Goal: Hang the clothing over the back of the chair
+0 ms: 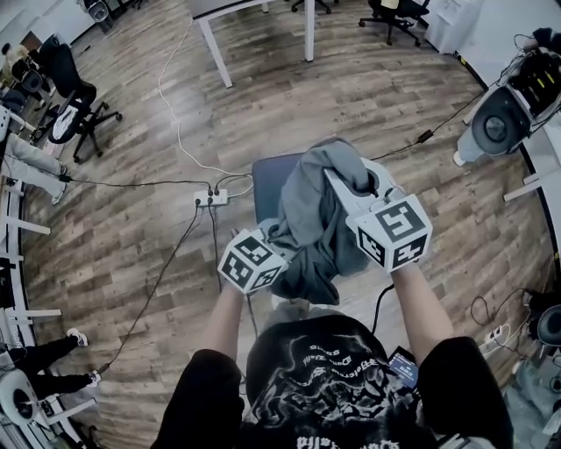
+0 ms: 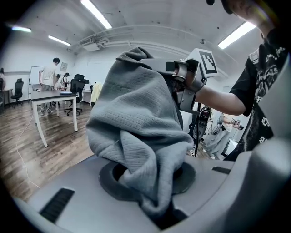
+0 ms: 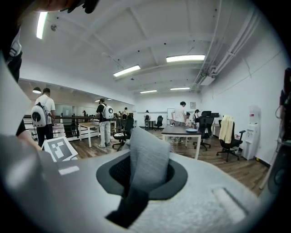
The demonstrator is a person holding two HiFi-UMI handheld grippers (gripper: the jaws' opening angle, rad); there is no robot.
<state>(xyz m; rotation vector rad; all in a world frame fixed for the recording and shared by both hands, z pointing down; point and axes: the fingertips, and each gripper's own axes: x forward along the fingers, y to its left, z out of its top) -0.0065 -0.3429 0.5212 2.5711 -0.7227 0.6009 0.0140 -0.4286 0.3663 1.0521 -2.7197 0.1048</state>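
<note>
A grey knitted garment (image 1: pixel 311 219) hangs bunched between my two grippers, above the blue seat of a chair (image 1: pixel 266 181). My left gripper (image 1: pixel 273 238) is shut on its lower left part; in the left gripper view the cloth (image 2: pixel 141 136) is pinched between the jaws and fills the middle. My right gripper (image 1: pixel 337 180) holds the top of the garment higher up; in the right gripper view a grey fold (image 3: pixel 145 159) sticks up from between its jaws. The chair's back is hidden under the cloth and my arms.
A power strip (image 1: pixel 210 199) with cables lies on the wood floor left of the chair. A white table (image 1: pixel 254 17) stands at the far side. Office chairs (image 1: pixel 74 105) stand at the left, and a fan-like device (image 1: pixel 495 127) at the right.
</note>
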